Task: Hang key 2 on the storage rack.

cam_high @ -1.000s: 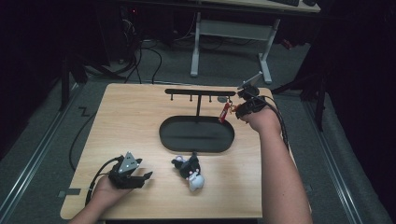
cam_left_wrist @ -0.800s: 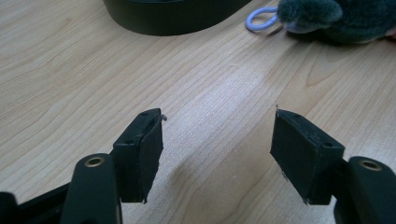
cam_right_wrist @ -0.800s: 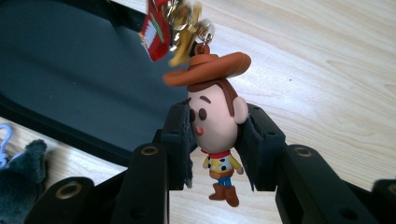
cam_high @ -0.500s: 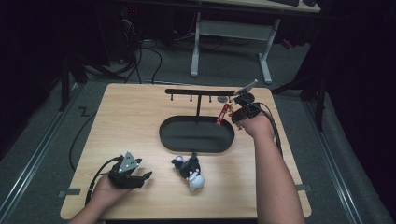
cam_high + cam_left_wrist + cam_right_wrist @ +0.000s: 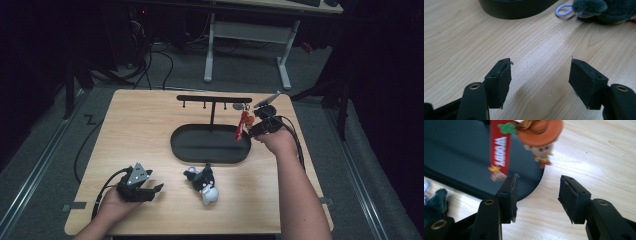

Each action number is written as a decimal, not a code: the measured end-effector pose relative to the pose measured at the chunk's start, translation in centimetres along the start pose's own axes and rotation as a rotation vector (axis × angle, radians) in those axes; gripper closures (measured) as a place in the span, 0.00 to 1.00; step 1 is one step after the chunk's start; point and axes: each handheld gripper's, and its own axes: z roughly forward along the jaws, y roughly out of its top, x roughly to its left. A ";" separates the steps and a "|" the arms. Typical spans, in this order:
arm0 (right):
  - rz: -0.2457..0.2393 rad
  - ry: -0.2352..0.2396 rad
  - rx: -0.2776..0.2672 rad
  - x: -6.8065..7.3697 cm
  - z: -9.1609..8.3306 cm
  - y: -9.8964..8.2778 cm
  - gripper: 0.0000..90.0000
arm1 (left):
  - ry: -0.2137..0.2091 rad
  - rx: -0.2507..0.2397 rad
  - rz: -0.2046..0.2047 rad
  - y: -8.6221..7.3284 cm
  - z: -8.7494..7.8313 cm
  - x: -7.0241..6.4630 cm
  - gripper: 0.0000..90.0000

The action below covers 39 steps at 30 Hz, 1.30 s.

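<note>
A Woody keychain (image 5: 243, 125) with a red strap (image 5: 500, 147) and a small hatted figure (image 5: 541, 137) hangs from the right end of the black hook rack (image 5: 215, 98). My right gripper (image 5: 254, 132) is just right of it and slightly below. In the right gripper view the keychain dangles above and beyond the right gripper (image 5: 537, 192). Its jaws have just been opening, with nothing between them. My left gripper (image 5: 156, 189) rests at the table's front left. In its own view the left gripper (image 5: 540, 82) is open over bare wood.
The rack stands in a black oval tray (image 5: 210, 157) at the table's middle. A dark plush keychain (image 5: 205, 182) with a white part and a pale ring (image 5: 564, 10) lies in front of the tray, right of my left gripper. A white desk frame stands beyond the table.
The right hand has sunk a little beside the hanging keychain, which stays on its hook. The left hand and the plush have not moved.
</note>
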 end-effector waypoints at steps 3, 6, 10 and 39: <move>-0.010 0.007 0.001 0.3 0.1 -1.1 0.54 | -0.002 0.005 0.005 0.1 0.0 -0.1 0.38; -0.021 0.017 -0.013 0.7 0.1 -2.4 0.52 | -0.002 0.003 0.009 0.1 0.1 -0.2 0.38; -0.048 0.059 -0.045 1.3 0.3 -4.5 0.51 | -0.008 0.006 0.011 0.2 0.2 -0.5 0.38; 0.111 0.119 -0.536 1.0 3.4 -23.6 0.55 | -0.096 -0.037 -0.075 1.6 1.0 -3.1 0.51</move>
